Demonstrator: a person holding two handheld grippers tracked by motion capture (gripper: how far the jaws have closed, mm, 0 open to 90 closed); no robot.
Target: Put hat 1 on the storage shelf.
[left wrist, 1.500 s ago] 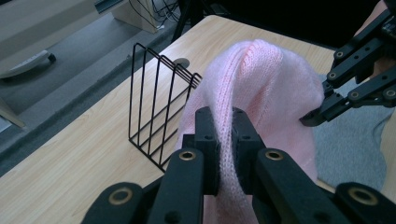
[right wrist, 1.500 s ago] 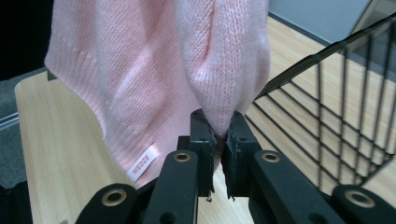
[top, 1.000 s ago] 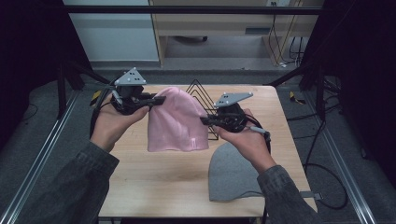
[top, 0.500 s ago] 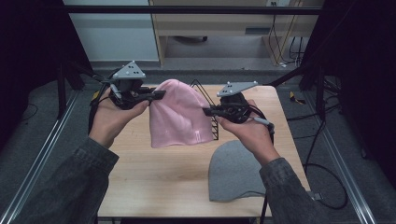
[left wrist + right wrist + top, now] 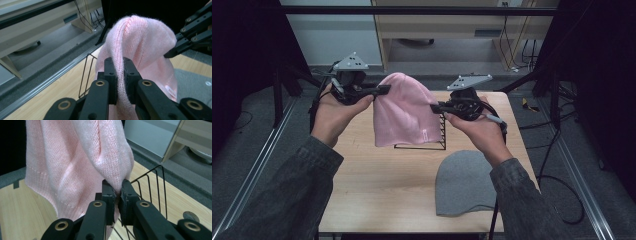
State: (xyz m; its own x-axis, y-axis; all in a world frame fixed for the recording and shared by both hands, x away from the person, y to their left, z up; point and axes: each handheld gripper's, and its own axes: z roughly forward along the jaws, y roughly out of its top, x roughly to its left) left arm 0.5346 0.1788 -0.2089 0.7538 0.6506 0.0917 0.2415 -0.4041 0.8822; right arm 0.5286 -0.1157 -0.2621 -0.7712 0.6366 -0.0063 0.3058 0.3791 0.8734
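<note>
We hold the pink knit beanie (image 5: pixel 404 112) in the air above the black wire rack (image 5: pixel 432 136), our left gripper (image 5: pixel 379 91) clamped on a fold at its left edge and our right gripper (image 5: pixel 435 106) pinching a fold at its right edge. In front of the rack and to its right, the grey beanie (image 5: pixel 463 182) lies flat on the wooden table (image 5: pixel 377 190).

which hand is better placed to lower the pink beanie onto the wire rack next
Right. The right gripper pinches the pink beanie directly above the wire rack, while the left gripper clamps the far side, away from the rack. Both are needed, but the right likely leads.
</note>
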